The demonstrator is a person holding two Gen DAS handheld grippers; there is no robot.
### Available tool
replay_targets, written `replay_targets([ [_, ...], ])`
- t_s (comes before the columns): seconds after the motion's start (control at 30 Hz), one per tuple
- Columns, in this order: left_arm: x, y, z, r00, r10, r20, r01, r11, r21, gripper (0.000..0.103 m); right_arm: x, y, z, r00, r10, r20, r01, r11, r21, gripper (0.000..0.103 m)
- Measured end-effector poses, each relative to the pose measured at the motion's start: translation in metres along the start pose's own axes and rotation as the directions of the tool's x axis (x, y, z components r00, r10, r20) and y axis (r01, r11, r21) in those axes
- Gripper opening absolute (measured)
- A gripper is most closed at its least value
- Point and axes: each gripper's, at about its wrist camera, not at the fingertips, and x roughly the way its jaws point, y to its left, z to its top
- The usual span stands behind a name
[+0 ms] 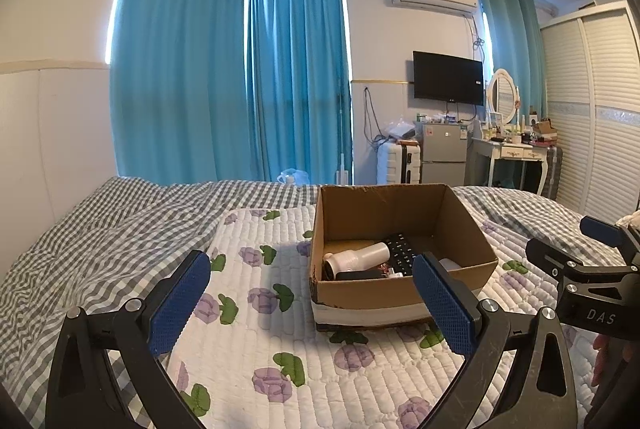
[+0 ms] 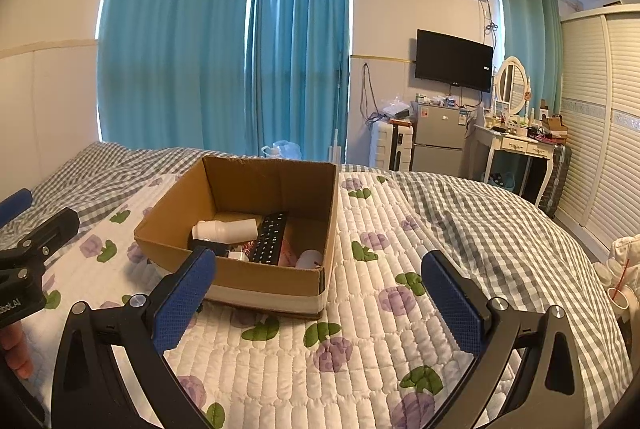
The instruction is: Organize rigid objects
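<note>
An open cardboard box (image 1: 404,295) stands on the flowered quilt; it also shows in the right wrist view (image 2: 256,279). Inside lie a white bottle (image 1: 358,257) (image 2: 226,227), a black remote (image 1: 402,253) (image 2: 270,237), a small black item and a pale round object (image 2: 309,257). My left gripper (image 1: 312,303) is open and empty, just short of the box's near wall. My right gripper (image 2: 320,303) is open and empty, over the quilt to the right of the box's near corner. Each gripper shows at the edge of the other's view.
The white quilt with purple flowers (image 1: 256,341) lies over a grey checked bedspread (image 2: 480,221). Beyond the bed are blue curtains, a suitcase, a small fridge (image 1: 444,151), a dressing table and a white wardrobe (image 2: 600,133). A soft toy (image 2: 620,269) lies at the right.
</note>
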Motion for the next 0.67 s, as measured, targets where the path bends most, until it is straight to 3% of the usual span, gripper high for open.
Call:
replay_targets([
  [0.67, 0.0022, 0.0027, -0.0009, 1.0, -0.015, -0.013, 0.015, 1.0, -0.013, 0.103, 0.0054, 0.0017, -0.0022, 0.999, -0.01, -0.032, 0.01, 1.0, -0.013, 0.103],
])
